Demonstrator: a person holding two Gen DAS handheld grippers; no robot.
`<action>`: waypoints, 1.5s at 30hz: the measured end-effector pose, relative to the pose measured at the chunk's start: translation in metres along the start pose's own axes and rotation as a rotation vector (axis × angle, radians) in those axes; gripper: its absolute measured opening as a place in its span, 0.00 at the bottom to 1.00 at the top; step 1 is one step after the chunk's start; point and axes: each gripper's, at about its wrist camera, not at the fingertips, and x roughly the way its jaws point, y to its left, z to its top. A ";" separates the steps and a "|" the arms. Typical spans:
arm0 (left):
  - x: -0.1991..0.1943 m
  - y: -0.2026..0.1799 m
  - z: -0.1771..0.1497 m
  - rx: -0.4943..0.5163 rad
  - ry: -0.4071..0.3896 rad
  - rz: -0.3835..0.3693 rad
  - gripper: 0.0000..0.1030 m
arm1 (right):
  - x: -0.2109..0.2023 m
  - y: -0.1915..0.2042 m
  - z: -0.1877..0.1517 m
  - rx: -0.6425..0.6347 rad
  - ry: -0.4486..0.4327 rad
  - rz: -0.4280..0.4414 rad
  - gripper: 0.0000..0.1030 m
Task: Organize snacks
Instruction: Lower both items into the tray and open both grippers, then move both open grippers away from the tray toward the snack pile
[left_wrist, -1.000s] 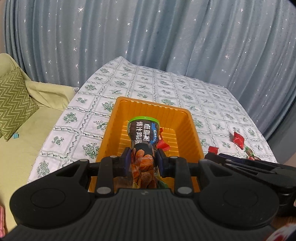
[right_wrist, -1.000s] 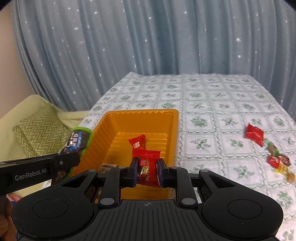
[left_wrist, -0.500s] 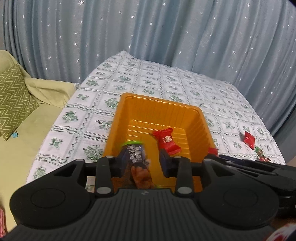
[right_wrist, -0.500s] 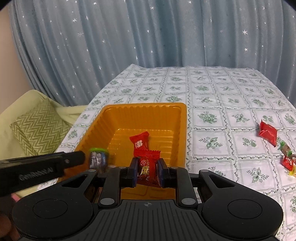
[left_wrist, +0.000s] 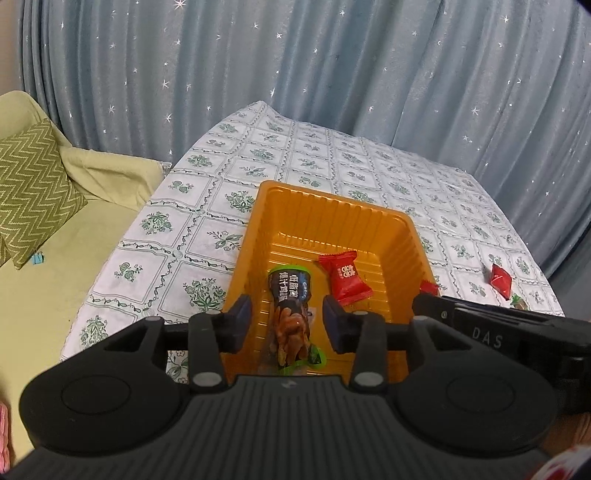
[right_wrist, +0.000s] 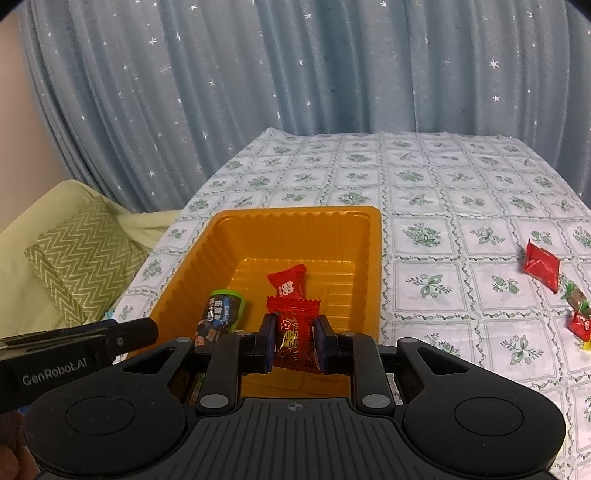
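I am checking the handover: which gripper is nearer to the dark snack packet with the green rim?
Left. The left gripper straddles the dark packet, jaws open. The right gripper, beside it, clamps a red candy.

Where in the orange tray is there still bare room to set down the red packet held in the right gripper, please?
The far half of the orange tray, between its back wall and the loose red candy, is bare, as is the strip along its right wall. The near left is crowded: the dark snack pack lies there between the left gripper's open jaws. The right gripper holds the red packet.
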 end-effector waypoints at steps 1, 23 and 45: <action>0.000 0.000 0.000 0.000 0.001 0.000 0.37 | 0.001 0.000 0.001 -0.001 0.002 0.003 0.22; -0.034 -0.013 -0.013 0.000 -0.012 -0.011 0.55 | -0.055 -0.036 -0.008 0.121 -0.024 -0.048 0.47; -0.093 -0.115 -0.057 0.094 -0.021 -0.157 0.72 | -0.191 -0.115 -0.069 0.249 -0.098 -0.274 0.57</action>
